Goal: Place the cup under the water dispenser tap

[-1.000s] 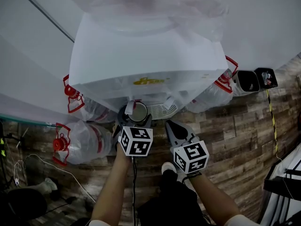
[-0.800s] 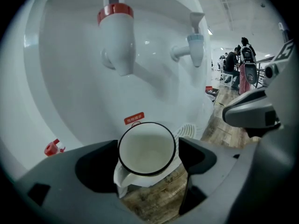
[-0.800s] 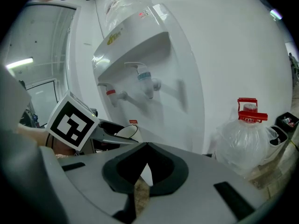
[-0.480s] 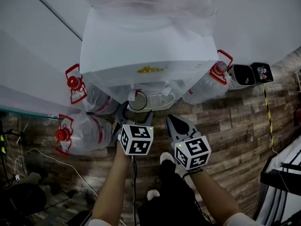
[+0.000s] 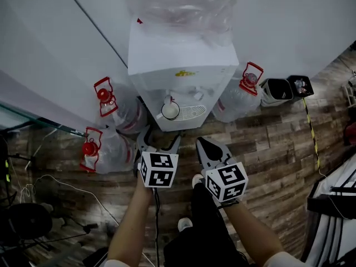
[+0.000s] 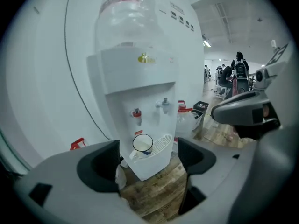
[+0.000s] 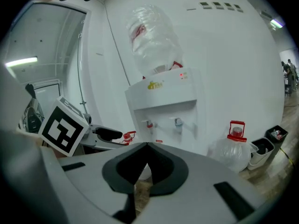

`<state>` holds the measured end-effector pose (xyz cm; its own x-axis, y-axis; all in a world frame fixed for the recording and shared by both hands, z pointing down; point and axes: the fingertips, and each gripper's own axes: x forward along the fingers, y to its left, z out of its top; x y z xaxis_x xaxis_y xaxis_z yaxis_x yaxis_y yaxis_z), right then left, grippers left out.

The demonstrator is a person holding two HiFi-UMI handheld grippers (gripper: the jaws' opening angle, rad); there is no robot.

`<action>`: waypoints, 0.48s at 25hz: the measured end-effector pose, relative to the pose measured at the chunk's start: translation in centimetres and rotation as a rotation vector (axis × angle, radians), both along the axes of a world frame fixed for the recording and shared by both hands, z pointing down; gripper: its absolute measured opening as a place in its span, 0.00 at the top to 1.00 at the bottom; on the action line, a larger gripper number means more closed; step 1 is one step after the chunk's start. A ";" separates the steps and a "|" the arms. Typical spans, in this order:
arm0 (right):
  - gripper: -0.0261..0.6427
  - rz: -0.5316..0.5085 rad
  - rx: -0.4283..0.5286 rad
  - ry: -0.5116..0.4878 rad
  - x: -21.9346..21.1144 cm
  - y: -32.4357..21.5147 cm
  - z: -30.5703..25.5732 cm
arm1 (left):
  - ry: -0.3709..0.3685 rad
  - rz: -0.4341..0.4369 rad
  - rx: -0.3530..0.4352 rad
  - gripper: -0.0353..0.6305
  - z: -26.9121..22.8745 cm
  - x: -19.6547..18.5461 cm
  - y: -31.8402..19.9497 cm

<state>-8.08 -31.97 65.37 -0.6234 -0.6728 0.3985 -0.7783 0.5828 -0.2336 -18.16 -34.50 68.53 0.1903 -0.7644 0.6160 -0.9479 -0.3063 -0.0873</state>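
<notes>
White cup [image 5: 169, 110] at drip tray [image 5: 193, 113] edge; left tongs [image 5: 159, 139] spread (well clear), right tongs [image 5: 202, 143] clenched.

The jaws of the left gripper [image 6: 148, 163] are set wide apart, and nothing is gripped between them. Beyond them, the cup [image 6: 142, 144] is seated on the drip tray [image 6: 163, 142] of the water dispenser [image 6: 140, 73], below the red tap [image 6: 136, 115].
</notes>
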 end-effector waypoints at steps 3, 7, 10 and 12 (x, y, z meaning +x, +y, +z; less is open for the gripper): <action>0.93 0.008 0.025 0.003 0.0 2.4 -3.1 | -0.007 0.011 0.025 0.30 -2.8 0.0 2.7; 0.93 0.022 0.047 0.012 0.5 6.1 -7.2 | 0.018 0.010 0.045 0.33 -7.2 0.3 7.2; 0.93 0.038 0.066 0.010 0.8 8.8 -10.9 | 0.032 0.014 0.051 0.37 -11.0 0.2 10.8; 0.93 0.048 0.077 0.004 1.2 10.7 -13.8 | 0.047 0.011 0.062 0.40 -14.1 0.4 13.2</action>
